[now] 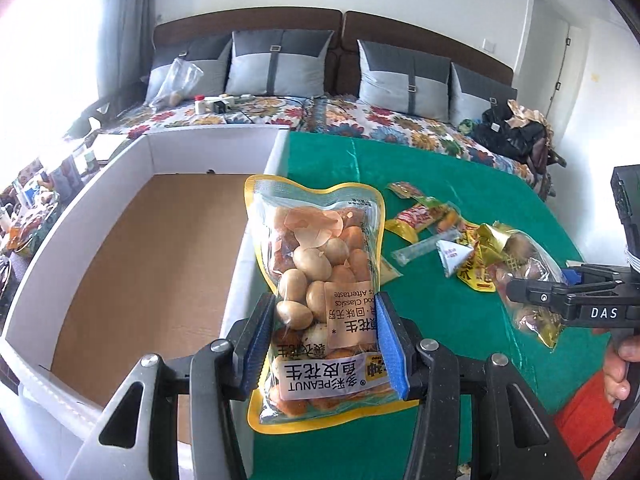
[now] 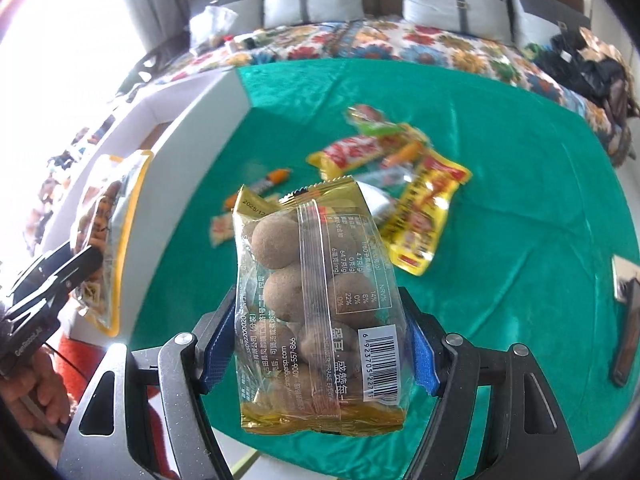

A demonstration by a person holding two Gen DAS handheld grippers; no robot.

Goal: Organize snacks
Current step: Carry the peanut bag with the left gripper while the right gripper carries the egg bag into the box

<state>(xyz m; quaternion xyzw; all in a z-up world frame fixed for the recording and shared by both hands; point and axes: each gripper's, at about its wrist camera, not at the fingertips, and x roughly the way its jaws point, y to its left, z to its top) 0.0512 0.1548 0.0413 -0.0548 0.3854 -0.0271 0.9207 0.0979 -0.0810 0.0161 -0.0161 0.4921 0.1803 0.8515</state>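
My left gripper (image 1: 320, 340) is shut on a yellow-edged clear peanut bag (image 1: 316, 264), held upright above the edge of a white box (image 1: 256, 248) with a brown cardboard floor. My right gripper (image 2: 320, 336) is shut on a gold-trimmed clear bag of round brown snacks (image 2: 312, 280), lifted over the green cloth (image 2: 520, 200). In the left wrist view that bag (image 1: 528, 276) hangs from the right gripper's fingers (image 1: 532, 294) at the right. The right wrist view shows the peanut bag (image 2: 104, 240) at the left by the box wall (image 2: 192, 128). Several small snack packets (image 2: 400, 168) lie loose on the cloth.
A bed with a floral cover (image 1: 360, 116) and grey pillows (image 1: 404, 76) runs along the far side. Dark clothes (image 1: 516, 132) lie at its right end. A dark flat object (image 2: 628, 332) rests at the cloth's right edge. A hand (image 1: 620, 368) grips the right tool.
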